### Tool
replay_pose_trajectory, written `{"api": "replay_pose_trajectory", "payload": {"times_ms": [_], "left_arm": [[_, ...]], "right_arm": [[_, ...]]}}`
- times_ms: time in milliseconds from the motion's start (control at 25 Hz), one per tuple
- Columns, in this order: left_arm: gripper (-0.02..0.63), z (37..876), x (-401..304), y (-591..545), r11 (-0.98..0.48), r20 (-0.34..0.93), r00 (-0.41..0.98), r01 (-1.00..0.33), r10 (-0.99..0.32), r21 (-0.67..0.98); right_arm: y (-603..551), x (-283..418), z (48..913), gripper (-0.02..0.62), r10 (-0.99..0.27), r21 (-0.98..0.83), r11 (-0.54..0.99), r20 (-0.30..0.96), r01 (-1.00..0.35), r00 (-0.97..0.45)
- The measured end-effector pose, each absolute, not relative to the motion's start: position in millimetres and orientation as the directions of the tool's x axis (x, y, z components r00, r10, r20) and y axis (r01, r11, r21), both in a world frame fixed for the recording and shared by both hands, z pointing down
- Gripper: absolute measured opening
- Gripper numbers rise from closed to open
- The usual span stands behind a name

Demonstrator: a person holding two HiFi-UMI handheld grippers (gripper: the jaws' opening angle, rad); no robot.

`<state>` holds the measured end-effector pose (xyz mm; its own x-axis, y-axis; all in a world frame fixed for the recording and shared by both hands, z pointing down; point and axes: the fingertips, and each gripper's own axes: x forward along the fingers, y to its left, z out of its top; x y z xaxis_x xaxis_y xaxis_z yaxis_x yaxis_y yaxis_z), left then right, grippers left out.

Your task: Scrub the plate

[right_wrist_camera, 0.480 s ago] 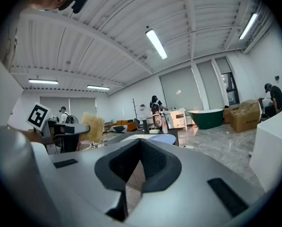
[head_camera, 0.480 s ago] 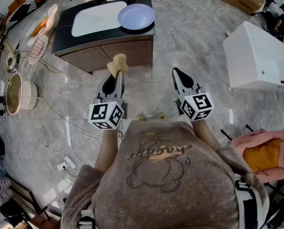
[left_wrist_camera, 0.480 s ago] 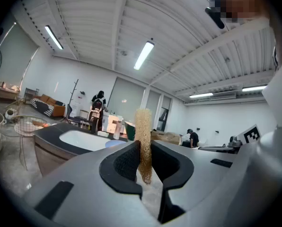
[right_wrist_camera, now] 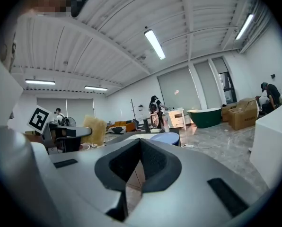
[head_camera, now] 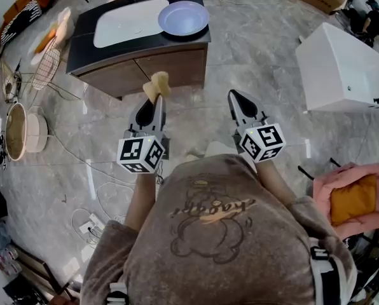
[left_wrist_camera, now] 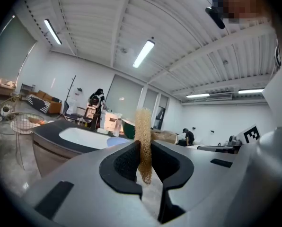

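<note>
– At 12 o'clock in the head view, what sits on the tabletop (head_camera: 82,43)?
– Plate (head_camera: 184,18), lilac, just right of the white sink (head_camera: 127,21); both claws are well apart from it, toward 6 o'clock.
– And the claws there?
– Left claw (head_camera: 155,99), with a tan sponge (head_camera: 158,85) projecting from its tip toward 12 o'clock; right claw (head_camera: 233,96) at 3 o'clock of it, bare.
– Left gripper view?
– Left claw (left_wrist_camera: 145,148) pinched on the upright sponge (left_wrist_camera: 143,131); plate (left_wrist_camera: 116,141) at 9 o'clock of it, distant.
– Right gripper view?
– Right claw (right_wrist_camera: 140,143) closed, pads meeting, nothing between them; plate (right_wrist_camera: 164,137) at 1 o'clock beyond the tip, sponge (right_wrist_camera: 94,130) at 9 o'clock.
</note>
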<state>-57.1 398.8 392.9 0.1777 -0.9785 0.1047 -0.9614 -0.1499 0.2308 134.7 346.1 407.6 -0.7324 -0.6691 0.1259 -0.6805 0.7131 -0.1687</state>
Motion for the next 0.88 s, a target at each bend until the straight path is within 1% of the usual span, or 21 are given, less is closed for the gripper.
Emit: {"api": "replay_pose_trajectory", "payload": {"times_ms": [400,880], "left_arm": [[0.063,396.5,-74.7,380.3,-0.191,0.079,0.214,-0.954,-0.974,0.231],[0.063,402.5,-96.6,309.0,-0.206,0.093,0.232,-0.952,-0.968,0.225]], "right_arm": [[342.5,114.6,417.0,-0.002,-0.703,-0.183,0.679,0.117,-0.711,-0.701],[263.9,91.3,426.5,-0.002,-0.713,-0.203,0.662,0.124,-0.721,-0.69]]}}
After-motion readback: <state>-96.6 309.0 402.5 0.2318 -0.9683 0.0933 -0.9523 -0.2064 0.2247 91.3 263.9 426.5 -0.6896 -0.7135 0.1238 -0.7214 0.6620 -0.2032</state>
